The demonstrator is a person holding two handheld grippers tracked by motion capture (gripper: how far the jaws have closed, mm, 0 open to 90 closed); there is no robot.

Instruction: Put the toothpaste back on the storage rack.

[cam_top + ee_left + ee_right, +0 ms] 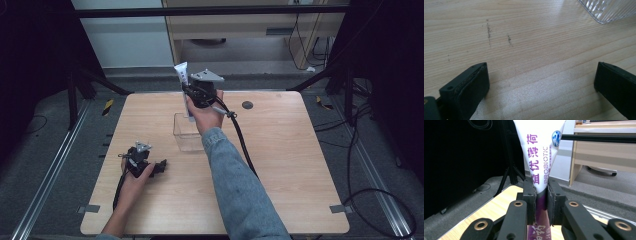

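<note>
Both jaws against toothpaste tube (541, 157)

Desk (280, 165): pale wood-grain top, matt, smooth; a few dark scuff marks in the grain near the left gripper (541, 82). Container (186, 134) at the desk's middle: clear plastic, glossy, its corner ribbed in the left gripper view. Tube (541, 152): white and purple plastic, smooth, soft sheen, printed lettering. Right gripper (541, 202), above the container: matt black plastic links with brass-coloured rivets; pads (531, 195) rough-edged, dull black. Plate on top of it: grey, matt. Sleeve (235, 185): blue denim cloth. Floor around the desk: grey carpet, coarse.
</note>
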